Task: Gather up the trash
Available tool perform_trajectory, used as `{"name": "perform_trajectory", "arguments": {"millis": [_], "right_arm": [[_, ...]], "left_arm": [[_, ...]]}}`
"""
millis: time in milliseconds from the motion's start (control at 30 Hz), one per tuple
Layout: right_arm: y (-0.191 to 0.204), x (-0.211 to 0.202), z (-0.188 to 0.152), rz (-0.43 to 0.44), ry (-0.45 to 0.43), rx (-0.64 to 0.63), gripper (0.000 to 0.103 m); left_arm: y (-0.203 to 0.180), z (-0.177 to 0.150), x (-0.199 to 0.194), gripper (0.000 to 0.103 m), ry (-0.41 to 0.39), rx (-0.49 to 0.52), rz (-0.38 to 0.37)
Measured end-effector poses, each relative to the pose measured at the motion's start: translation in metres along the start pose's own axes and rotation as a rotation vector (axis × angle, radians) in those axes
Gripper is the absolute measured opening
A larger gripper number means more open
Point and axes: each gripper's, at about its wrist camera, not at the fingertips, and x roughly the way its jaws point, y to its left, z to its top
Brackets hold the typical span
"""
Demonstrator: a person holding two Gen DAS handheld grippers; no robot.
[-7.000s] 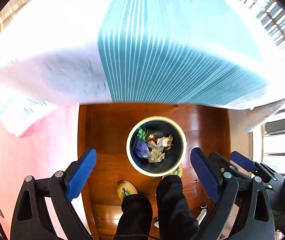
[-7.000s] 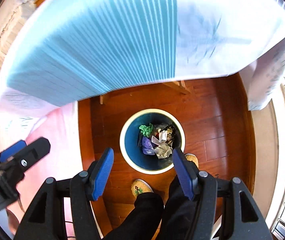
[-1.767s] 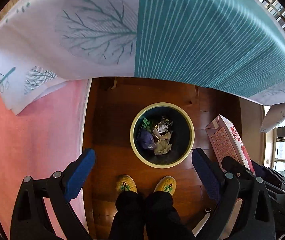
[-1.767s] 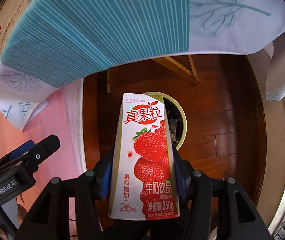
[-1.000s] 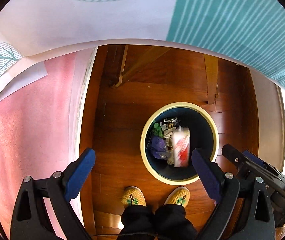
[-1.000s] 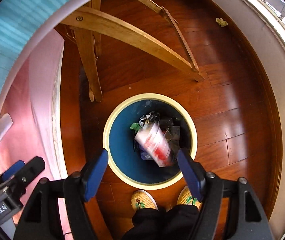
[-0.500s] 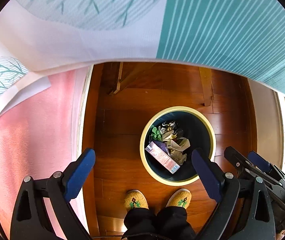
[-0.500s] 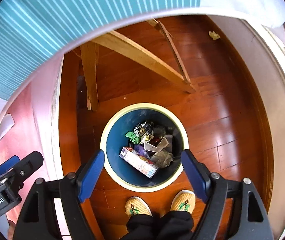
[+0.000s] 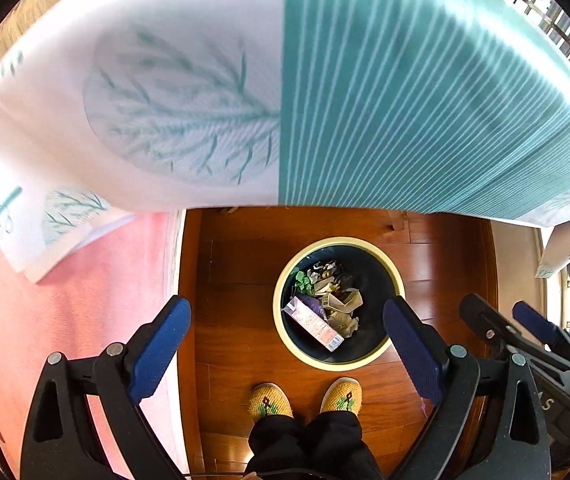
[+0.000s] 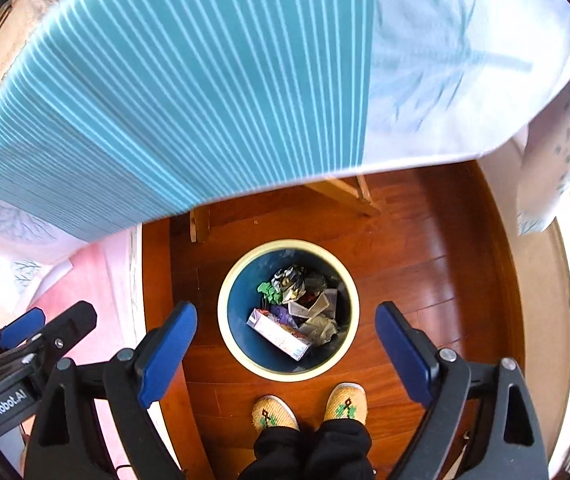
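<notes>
The pink carton (image 10: 279, 334) lies in the bin (image 10: 232, 334) on the floor, tipped on top of other scrunched-up trash (image 10: 305, 304) that is too jumbled to tell apart. The right gripper (image 10: 285, 344) is opening wide with nothing between its jaws, and the left gripper (image 9: 285, 344) is wide open and empty too. A blurry striped cloth (image 10: 189, 80) hides the table, and only the person's slippers (image 10: 309, 406) and dark trouser legs show.

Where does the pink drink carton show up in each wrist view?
Left wrist: the carton lies in the bin's lower left, between the open left gripper's fingers.
Right wrist: the carton lies lower left in the bin, between the opening, empty right gripper's fingers.
Shared landmark: the cream-rimmed bin.
</notes>
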Motion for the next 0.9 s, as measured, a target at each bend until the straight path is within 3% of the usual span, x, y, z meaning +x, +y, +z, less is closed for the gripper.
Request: {"name": "perform_trajectory", "arguments": {"millis": [333,667,900], "right_arm": [[0.005,-0.078,0.029,0.016,-0.041,-0.026,0.092],[0.028,-0.179,0.054,0.034,-0.123,-0.119,0.092],[0.036,-0.227,0.067,0.046,-0.166,-0.144,0.092]], "left_arm": [[-0.014,0.022,-0.076,0.096,-0.052,0.009,-0.009],[-0.014,0.047,-0.173,0.096,-0.145,-0.015,-0.017],[-0.018,0.054,-0.229,0.096,-0.216,-0.027,-0.021]]}}
